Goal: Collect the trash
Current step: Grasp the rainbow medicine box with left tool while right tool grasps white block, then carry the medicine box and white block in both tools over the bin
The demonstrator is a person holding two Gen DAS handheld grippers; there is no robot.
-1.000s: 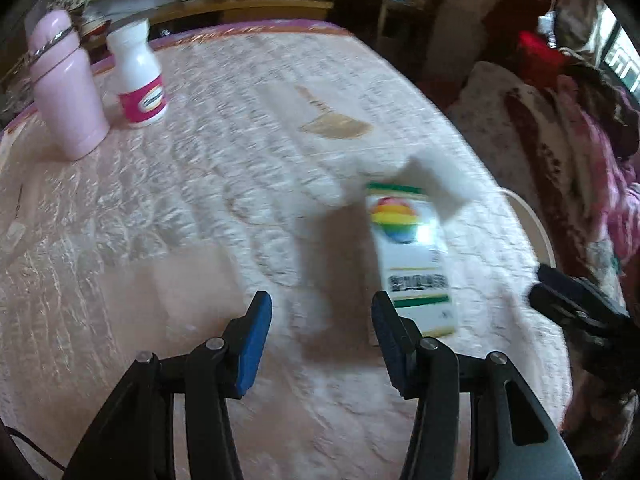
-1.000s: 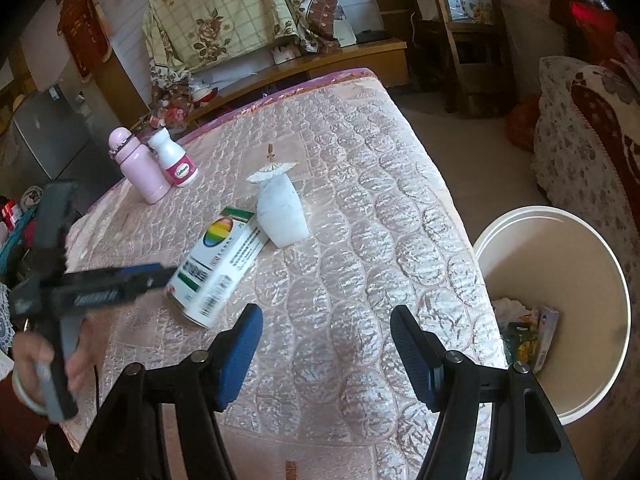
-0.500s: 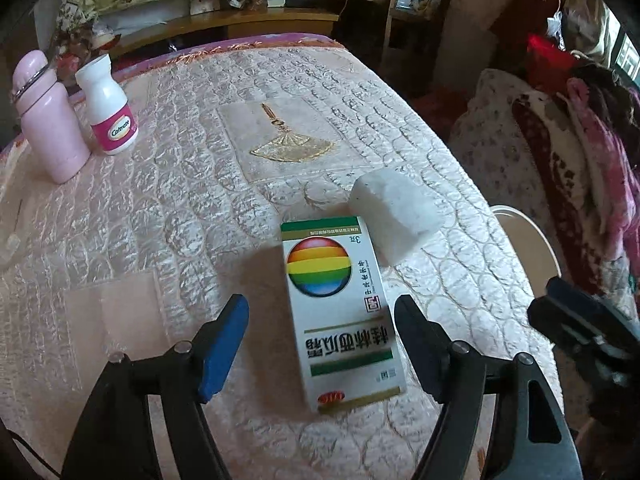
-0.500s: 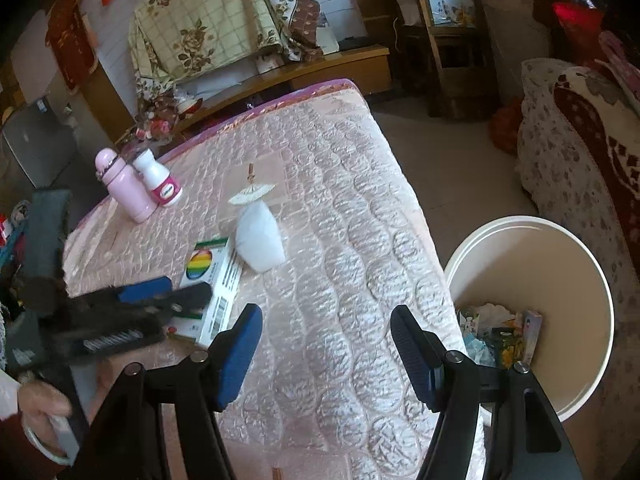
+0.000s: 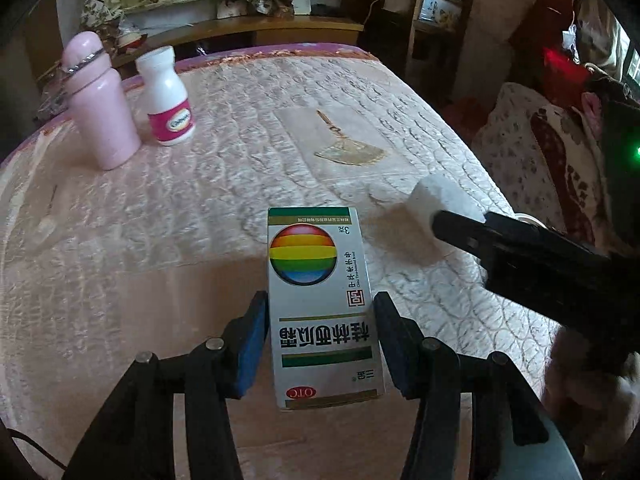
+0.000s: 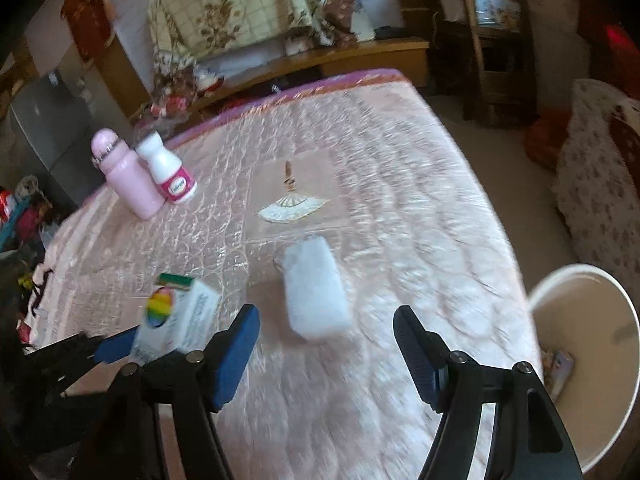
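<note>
Medicine box sits clamped between the blue pads of the left gripper, both pads touching its long sides, near the bed's front edge. Just ahead and to the right lies a white wrapped packet, apart from the box. The right gripper hangs released, jaws wide, with the packet just ahead of its gap; the view is blurred, so height above the quilted mattress is unclear. Beyond the right finger, past the mattress edge, stands the cream trash bin, wrappers inside. Far ahead left stand a pink bottle and a white pill bottle.

Left tool clamps medicine box on mattress.
</note>
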